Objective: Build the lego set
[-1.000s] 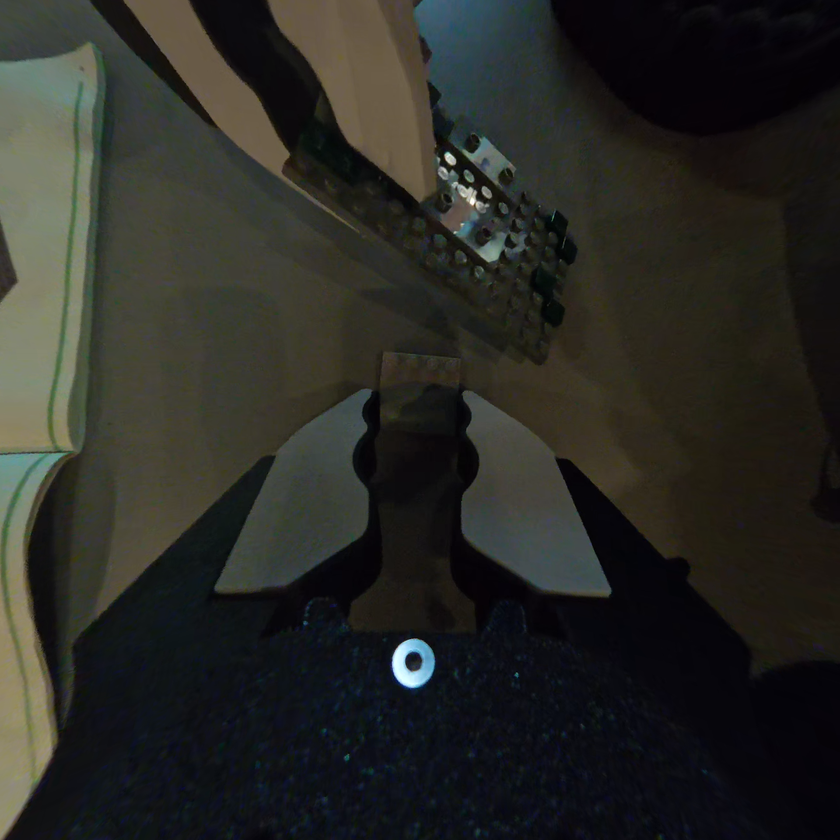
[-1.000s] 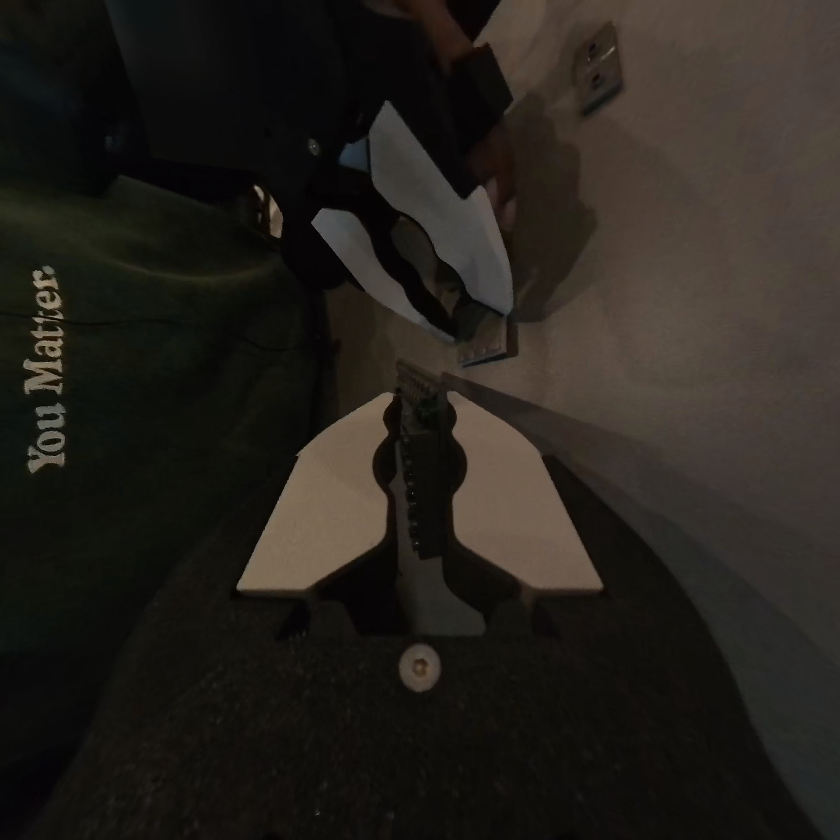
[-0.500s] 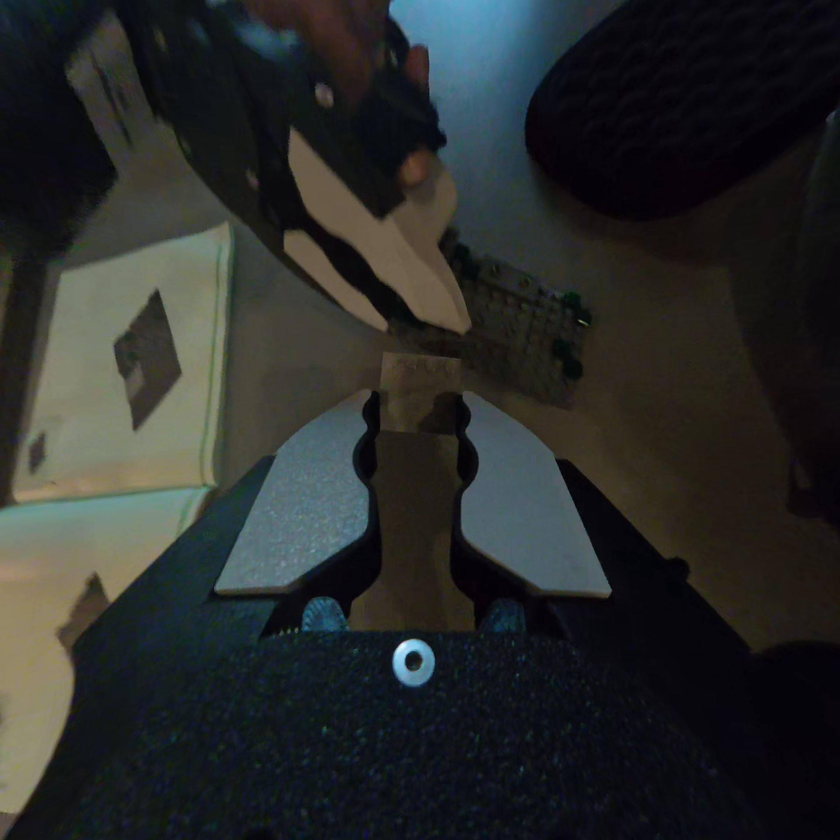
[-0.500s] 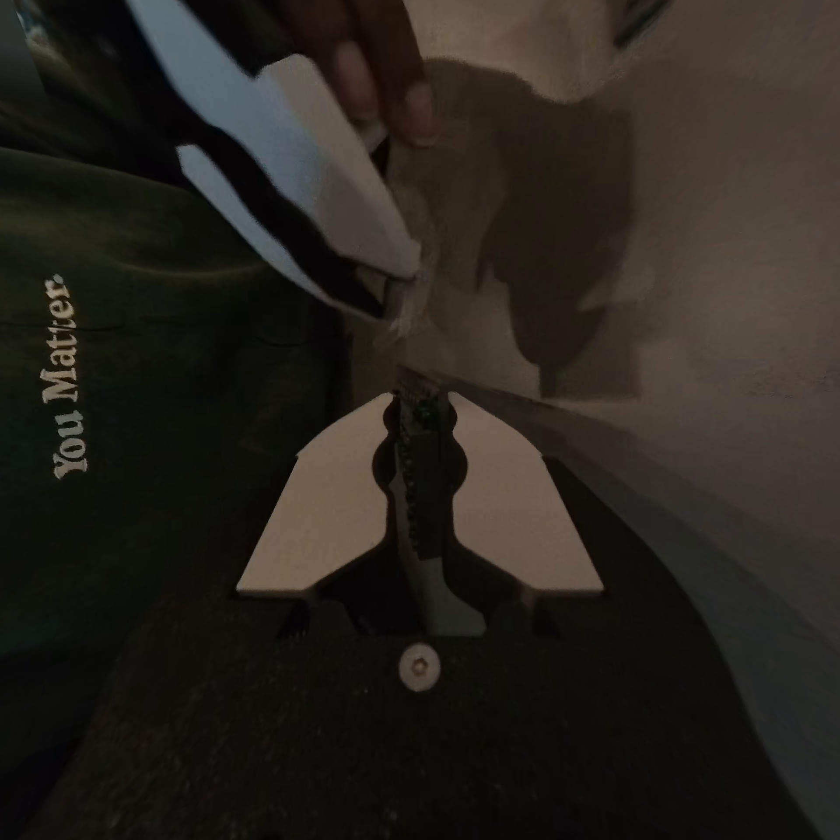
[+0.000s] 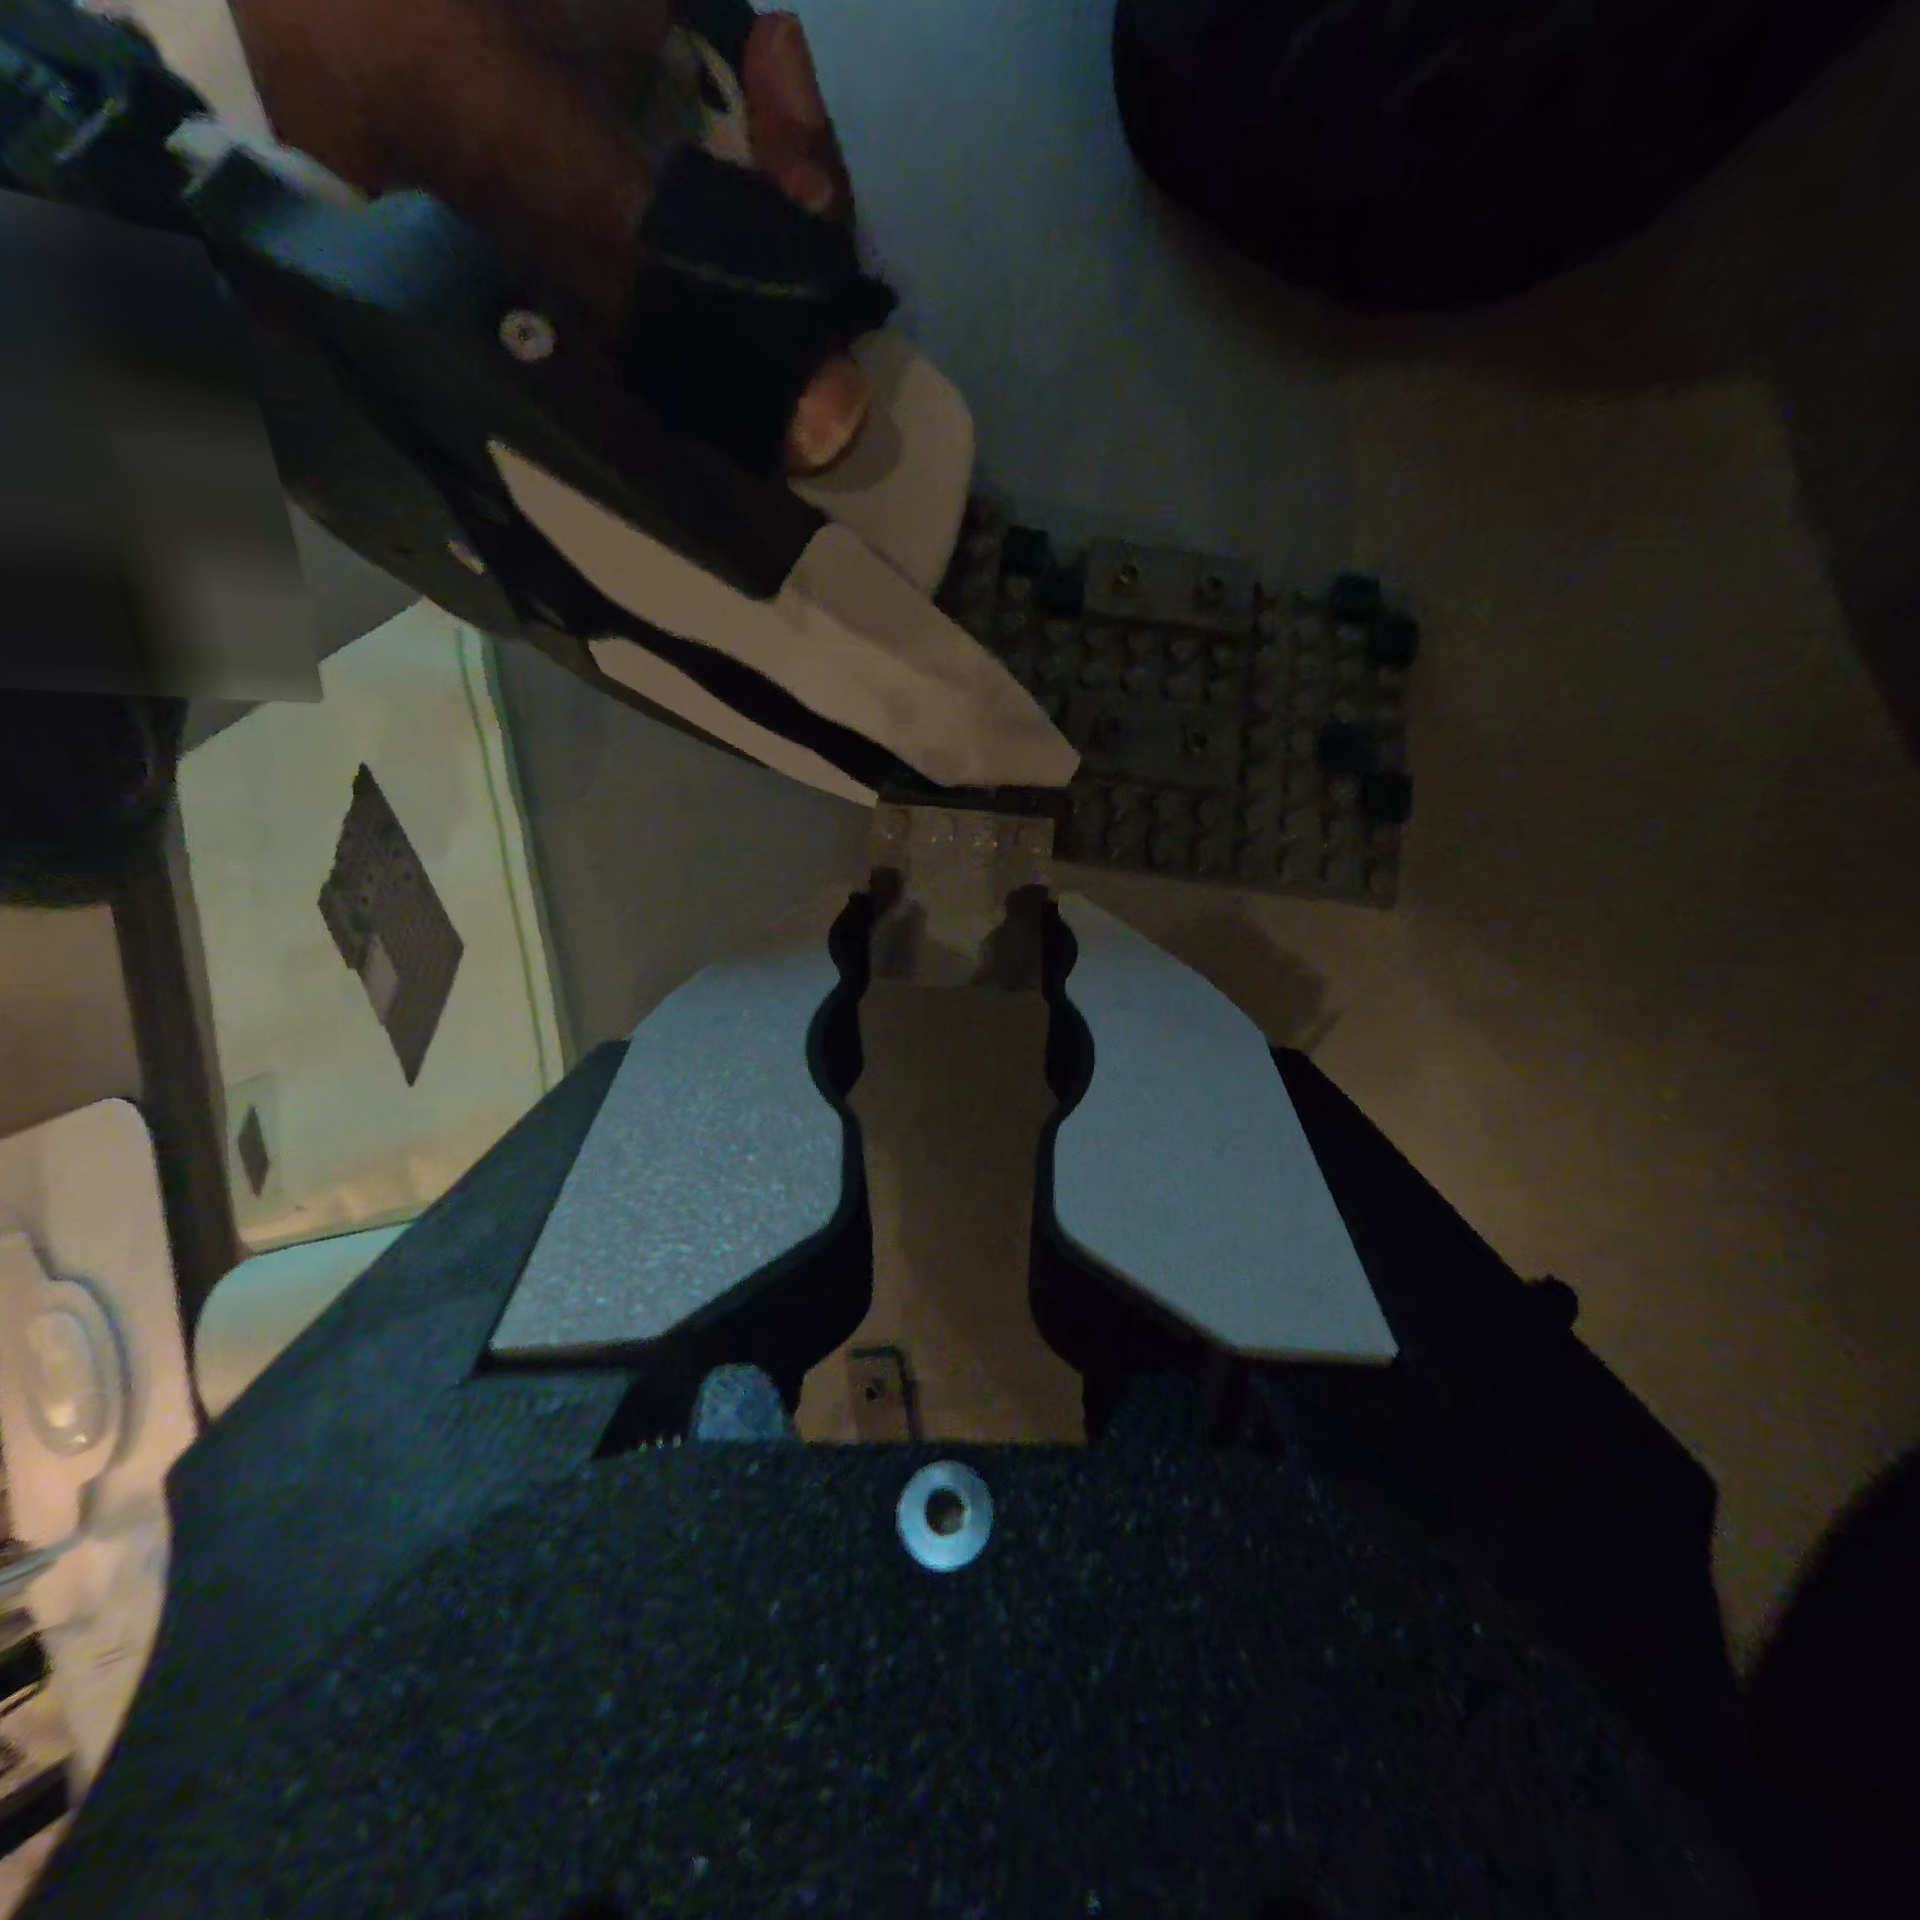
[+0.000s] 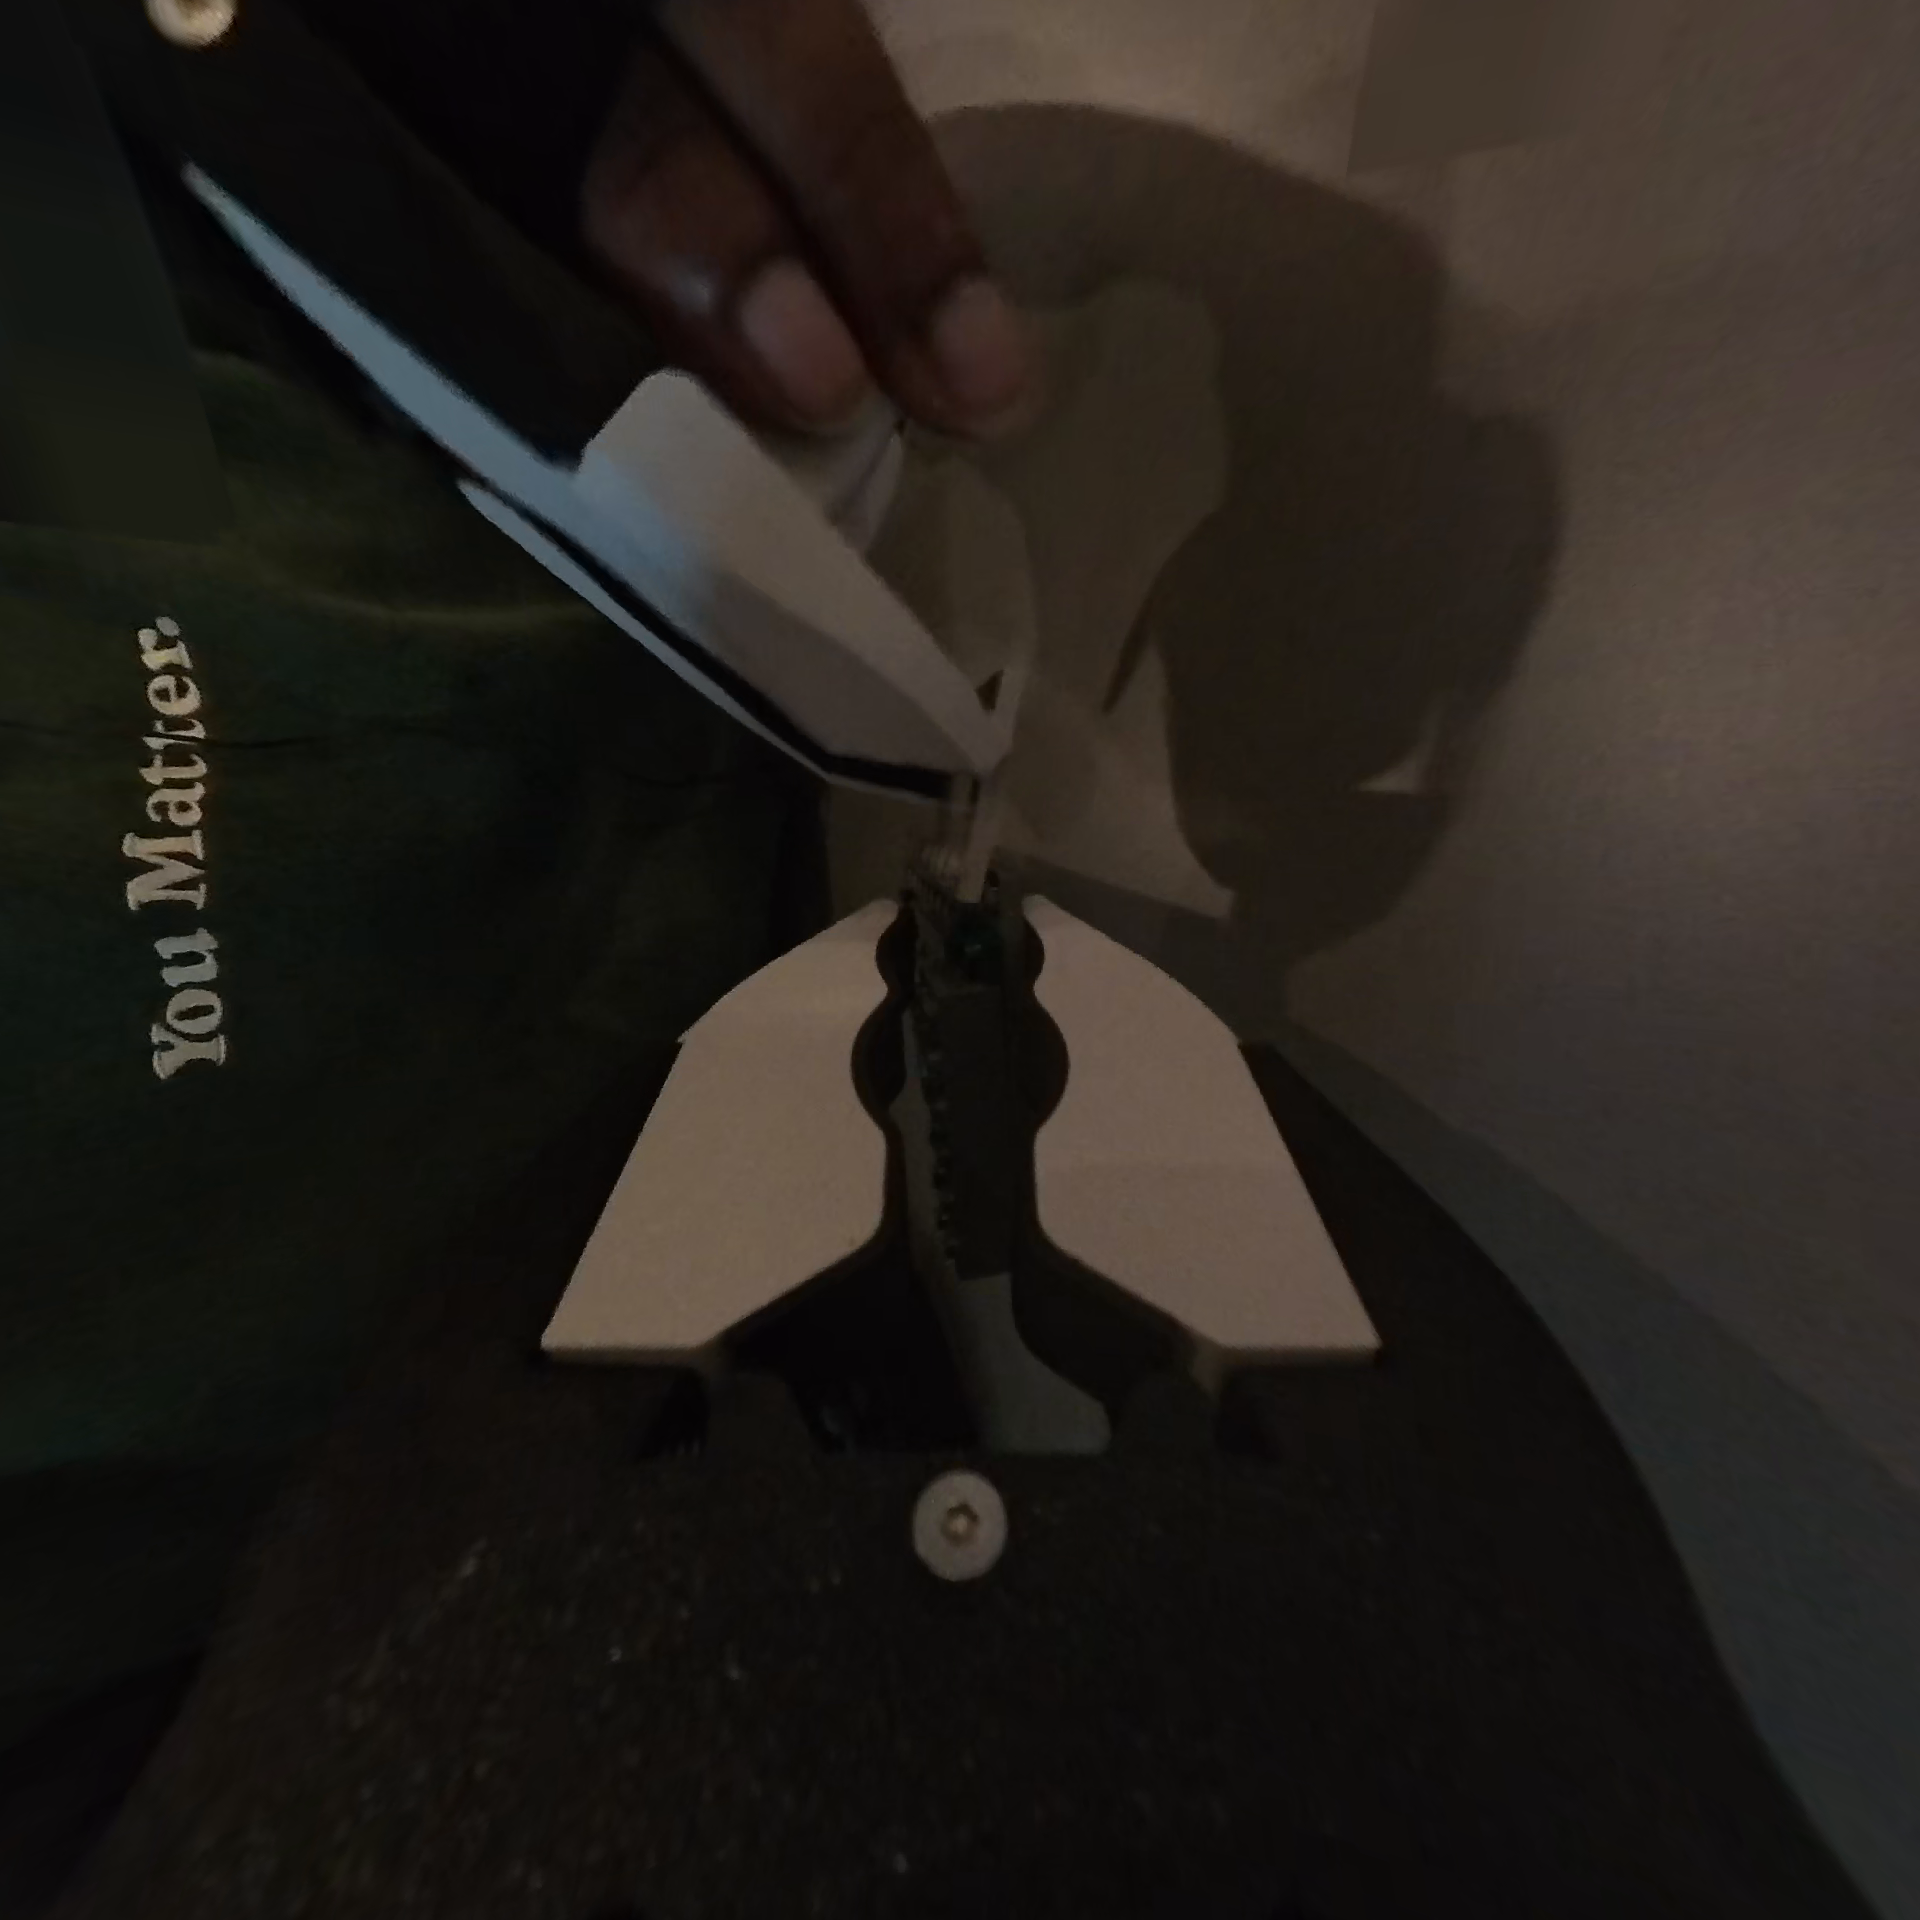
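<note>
My left gripper (image 5: 961, 906) is shut on a small grey studded plate (image 5: 961, 857). My right gripper (image 5: 977, 777) comes in from the upper left of the left wrist view, shut on the near left corner of a grey Lego baseplate (image 5: 1226, 727) that carries a few dark green pieces. The small plate sits right against that corner. In the right wrist view my right gripper (image 6: 961, 920) holds the baseplate (image 6: 951, 1049) edge-on. The left gripper (image 6: 951, 764) reaches down from the upper left, and the small plate (image 6: 971, 826) meets the baseplate's top edge. Both are held above the table.
An open instruction booklet (image 5: 364, 935) lies on the table to the left, with a clear plastic tray (image 5: 62, 1351) beside it. A dark round object (image 5: 1455, 156) sits at the far right. A person's green shirt (image 6: 312, 883) fills the left of the right wrist view. Left and right tips are no more than a few centimetres apart.
The two grippers have come together. The baseplate has swung level and the small plate has moved from apart to right against its corner.
</note>
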Demonstrator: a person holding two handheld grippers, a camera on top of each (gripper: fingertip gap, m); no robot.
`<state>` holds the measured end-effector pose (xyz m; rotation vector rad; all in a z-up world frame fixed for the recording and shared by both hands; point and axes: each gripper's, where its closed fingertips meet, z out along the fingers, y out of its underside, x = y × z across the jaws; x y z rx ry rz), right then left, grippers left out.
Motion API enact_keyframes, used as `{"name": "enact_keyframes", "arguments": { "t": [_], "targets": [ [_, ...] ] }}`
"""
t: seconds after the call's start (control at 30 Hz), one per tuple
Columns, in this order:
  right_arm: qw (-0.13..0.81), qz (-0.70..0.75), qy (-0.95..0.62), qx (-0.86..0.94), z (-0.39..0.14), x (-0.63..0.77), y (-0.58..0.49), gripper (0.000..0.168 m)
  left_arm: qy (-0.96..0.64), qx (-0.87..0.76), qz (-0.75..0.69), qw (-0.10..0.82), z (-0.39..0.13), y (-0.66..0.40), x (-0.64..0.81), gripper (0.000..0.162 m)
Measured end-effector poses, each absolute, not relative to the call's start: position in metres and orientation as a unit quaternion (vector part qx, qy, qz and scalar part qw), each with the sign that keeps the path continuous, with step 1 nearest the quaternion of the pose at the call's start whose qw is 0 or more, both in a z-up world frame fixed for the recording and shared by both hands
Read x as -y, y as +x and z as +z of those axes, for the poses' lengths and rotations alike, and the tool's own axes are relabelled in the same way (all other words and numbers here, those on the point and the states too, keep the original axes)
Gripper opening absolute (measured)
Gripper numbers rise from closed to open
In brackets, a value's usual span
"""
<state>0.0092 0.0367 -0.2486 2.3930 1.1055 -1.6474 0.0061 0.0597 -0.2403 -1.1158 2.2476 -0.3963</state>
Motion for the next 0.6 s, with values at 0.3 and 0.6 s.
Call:
{"name": "enact_keyframes", "arguments": {
  "t": [0.3, 0.6],
  "targets": [
    [0.026, -0.557, 0.759, -0.336, -0.2459, -0.0369, 0.0049, 0.016, -0.4, -0.863, -0.09, 0.294, -0.2437, 0.0052, -0.0604, 0.031],
    [0.02, -0.577, 0.761, -0.295, -0.2461, -0.0417, 0.0034, 0.016, -0.405, -0.865, -0.064, 0.288, -0.2458, 0.0039, -0.0614, 0.031]
  ]
}}
